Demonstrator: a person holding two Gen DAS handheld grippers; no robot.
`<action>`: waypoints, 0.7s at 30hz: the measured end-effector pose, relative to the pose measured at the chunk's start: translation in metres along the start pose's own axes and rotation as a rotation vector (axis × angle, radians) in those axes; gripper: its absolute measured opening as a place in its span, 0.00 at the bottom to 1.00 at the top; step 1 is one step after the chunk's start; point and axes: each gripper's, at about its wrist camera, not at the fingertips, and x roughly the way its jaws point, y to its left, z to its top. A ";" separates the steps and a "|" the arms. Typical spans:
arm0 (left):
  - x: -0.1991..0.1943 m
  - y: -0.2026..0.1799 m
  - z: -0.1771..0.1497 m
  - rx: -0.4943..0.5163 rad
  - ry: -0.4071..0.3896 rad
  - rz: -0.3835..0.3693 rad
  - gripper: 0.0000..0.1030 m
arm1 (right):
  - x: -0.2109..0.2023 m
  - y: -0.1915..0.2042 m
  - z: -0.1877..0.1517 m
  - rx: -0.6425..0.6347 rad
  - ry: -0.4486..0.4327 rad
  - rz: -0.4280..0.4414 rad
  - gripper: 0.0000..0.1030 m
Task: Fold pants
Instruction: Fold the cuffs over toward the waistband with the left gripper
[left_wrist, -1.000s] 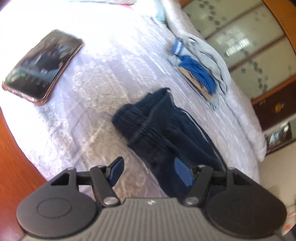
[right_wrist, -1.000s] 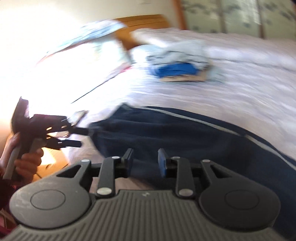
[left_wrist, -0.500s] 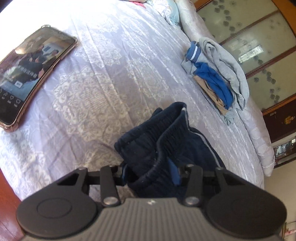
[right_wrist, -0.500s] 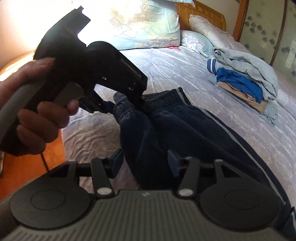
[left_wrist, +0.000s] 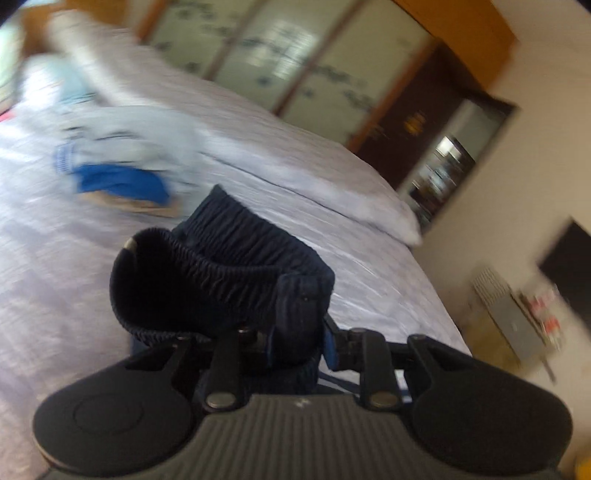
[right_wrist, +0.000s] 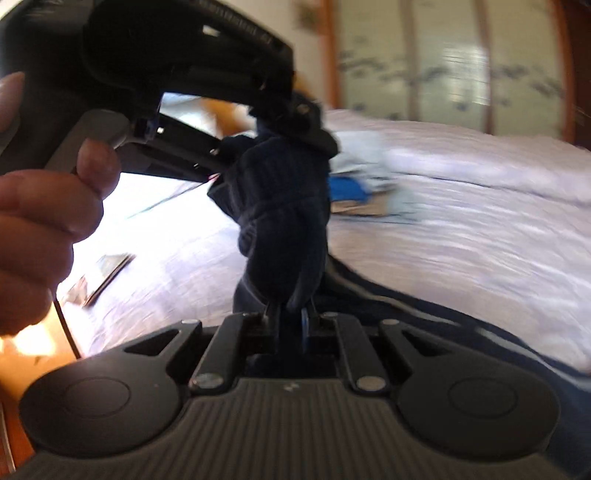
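Observation:
The dark navy pants (left_wrist: 221, 273) have a ribbed elastic waistband bunched up in front of the left wrist camera. My left gripper (left_wrist: 295, 339) is shut on that waistband and holds it above the bed. In the right wrist view the pants (right_wrist: 284, 206) hang lifted between both tools, with the legs (right_wrist: 424, 306) trailing over the bed. My right gripper (right_wrist: 290, 317) is shut on a fold of the fabric. The left gripper (right_wrist: 295, 122) shows there at upper left, clamped on the top of the cloth.
The bed has a pale lilac quilt (left_wrist: 332, 166). A pile of folded clothes, blue and light grey (left_wrist: 122, 166), lies further up the bed, also in the right wrist view (right_wrist: 362, 181). A phone (right_wrist: 103, 273) lies near the wooden bed edge. Wardrobe doors (left_wrist: 295, 62) stand behind.
Both grippers have closed on the waistband and lifted it off the bed. The views have swung up towards the wardrobe, and both are blurred by motion.

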 end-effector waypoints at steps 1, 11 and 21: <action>0.013 -0.021 -0.002 0.038 0.027 -0.024 0.22 | -0.011 -0.013 -0.001 0.042 -0.007 -0.024 0.11; 0.146 -0.185 -0.085 0.381 0.350 -0.250 0.25 | -0.103 -0.136 -0.054 0.413 0.003 -0.249 0.13; 0.070 -0.112 -0.064 0.271 0.216 -0.229 0.48 | -0.165 -0.239 -0.125 0.906 0.016 -0.078 0.39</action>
